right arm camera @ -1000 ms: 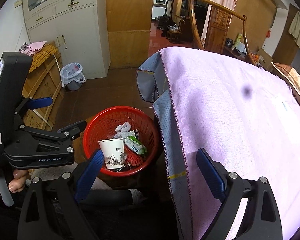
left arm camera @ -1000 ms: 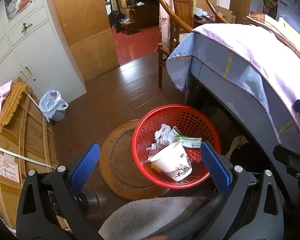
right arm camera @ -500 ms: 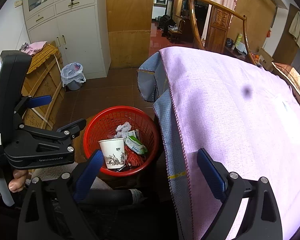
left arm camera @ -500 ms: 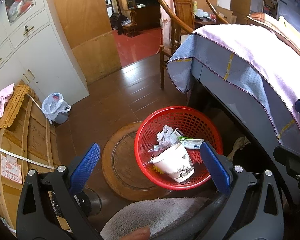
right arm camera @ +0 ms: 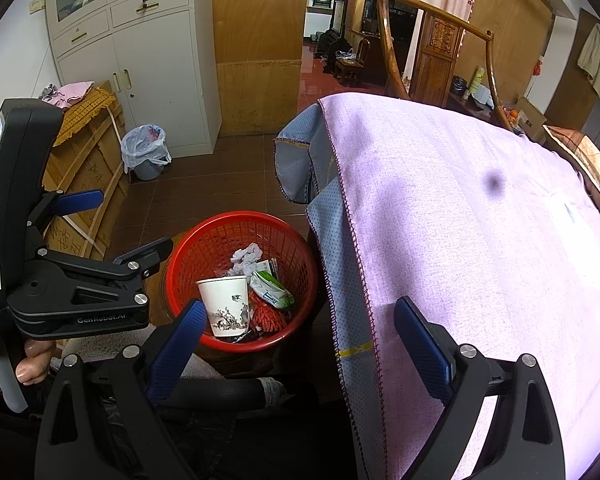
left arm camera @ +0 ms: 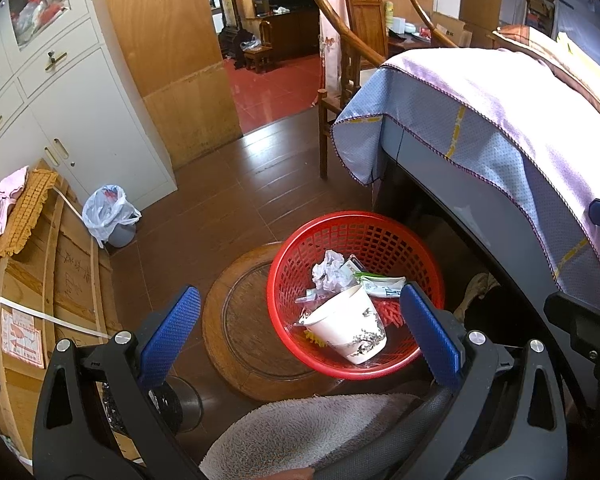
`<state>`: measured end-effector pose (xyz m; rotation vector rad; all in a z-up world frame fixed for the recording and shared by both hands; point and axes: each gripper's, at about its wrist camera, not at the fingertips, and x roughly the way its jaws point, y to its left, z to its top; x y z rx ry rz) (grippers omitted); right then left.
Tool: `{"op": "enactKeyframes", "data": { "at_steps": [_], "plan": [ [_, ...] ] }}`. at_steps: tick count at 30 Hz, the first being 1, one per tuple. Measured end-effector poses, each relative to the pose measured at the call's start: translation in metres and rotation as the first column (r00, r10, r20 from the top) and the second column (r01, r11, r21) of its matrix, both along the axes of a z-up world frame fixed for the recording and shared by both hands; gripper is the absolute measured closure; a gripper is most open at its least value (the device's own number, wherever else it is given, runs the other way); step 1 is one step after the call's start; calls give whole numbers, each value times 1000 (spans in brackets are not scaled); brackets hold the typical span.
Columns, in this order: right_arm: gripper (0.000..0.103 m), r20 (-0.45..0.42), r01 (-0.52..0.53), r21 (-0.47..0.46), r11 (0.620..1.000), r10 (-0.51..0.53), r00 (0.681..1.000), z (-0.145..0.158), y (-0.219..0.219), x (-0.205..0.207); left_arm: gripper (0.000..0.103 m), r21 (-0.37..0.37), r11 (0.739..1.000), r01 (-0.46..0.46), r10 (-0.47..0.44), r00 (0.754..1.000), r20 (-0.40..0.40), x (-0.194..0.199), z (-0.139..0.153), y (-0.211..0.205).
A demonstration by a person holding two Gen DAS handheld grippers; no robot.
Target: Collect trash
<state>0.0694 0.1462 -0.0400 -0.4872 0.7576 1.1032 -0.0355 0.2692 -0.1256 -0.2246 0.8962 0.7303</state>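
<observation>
Barely any change: left gripper (left arm camera: 300, 332) view shifted slightly, right gripper (right arm camera: 296, 348) static. Both jaws spread wide, empty. Paper cup (left arm camera: 346, 328) and wrappers, probably snack packs, lie in red basket (left arm camera: 380, 224).

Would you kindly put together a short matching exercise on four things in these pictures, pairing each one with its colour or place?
Things:
1. paper cup
2. basket
3. tablecloth
4. plastic-lined bin

Descriptions:
A. red mesh, holding trash
B. on the floor by the white cabinet
C. white with an ink drawing, inside the basket
D. lilac, draped over the table

Pairs: 1-C, 2-A, 3-D, 4-B
</observation>
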Motion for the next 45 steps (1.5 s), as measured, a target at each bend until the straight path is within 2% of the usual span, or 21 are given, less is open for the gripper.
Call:
{"op": "enactKeyframes", "data": {
  "at_steps": [10,45],
  "plan": [
    [10,0,0,0,1000,0,1000,0,0,0,7,-44,999,-3,3,1000,-3,-1,-4,8],
    [10,-1,0,0,1000,0,1000,1,0,0,7,-13,1000,4,-4,1000,-10,1,-2,4]
  ]
}}
